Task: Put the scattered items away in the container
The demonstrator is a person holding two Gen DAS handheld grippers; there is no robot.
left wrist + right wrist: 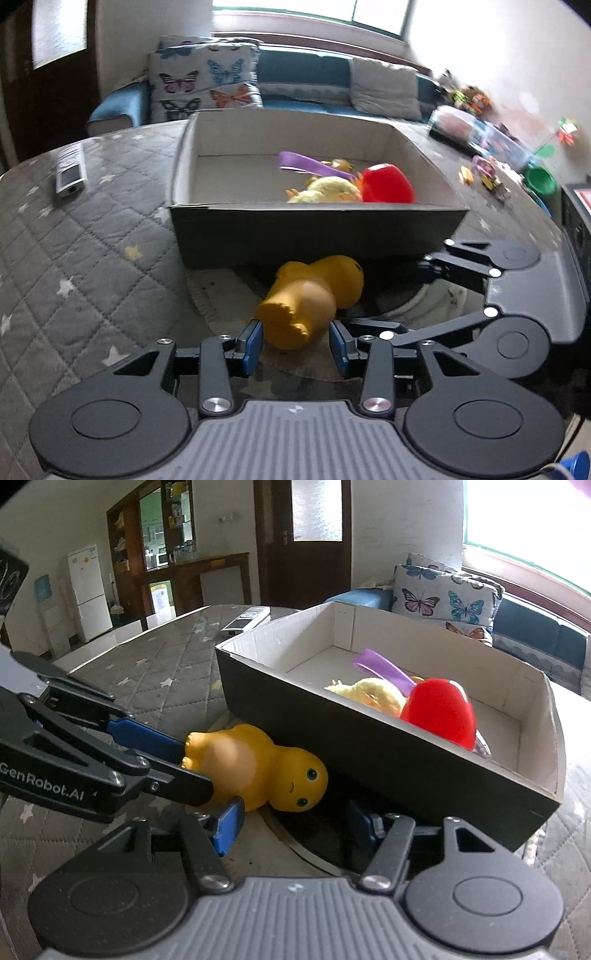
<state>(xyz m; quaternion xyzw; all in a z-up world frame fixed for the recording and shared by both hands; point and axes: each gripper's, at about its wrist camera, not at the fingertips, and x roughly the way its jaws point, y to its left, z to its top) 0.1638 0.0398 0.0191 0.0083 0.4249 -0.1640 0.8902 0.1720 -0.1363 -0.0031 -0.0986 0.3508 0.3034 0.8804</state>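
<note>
A yellow rubber doll (pixel 314 291) lies on its back on a round mat, just in front of the black cardboard box (pixel 317 229). My left gripper (pixel 295 339) is shut on the doll's feet and lower body, a blue pad pressing each side. In the right wrist view it (pixel 195 768) reaches in from the left. My right gripper (pixel 295 818) is open near the doll's head (pixel 299 779), with its right finger clear of the head. Inside the box (pixel 369 760) lie a red toy (pixel 439 712), a yellow plush (pixel 373 696) and a purple strip (pixel 384 672).
A remote control (pixel 70 173) lies on the grey quilted cover at the left. Small toys (pixel 487 173) and a green bowl (pixel 541 181) sit at the far right. A blue sofa with a butterfly pillow (pixel 207 85) stands behind the box.
</note>
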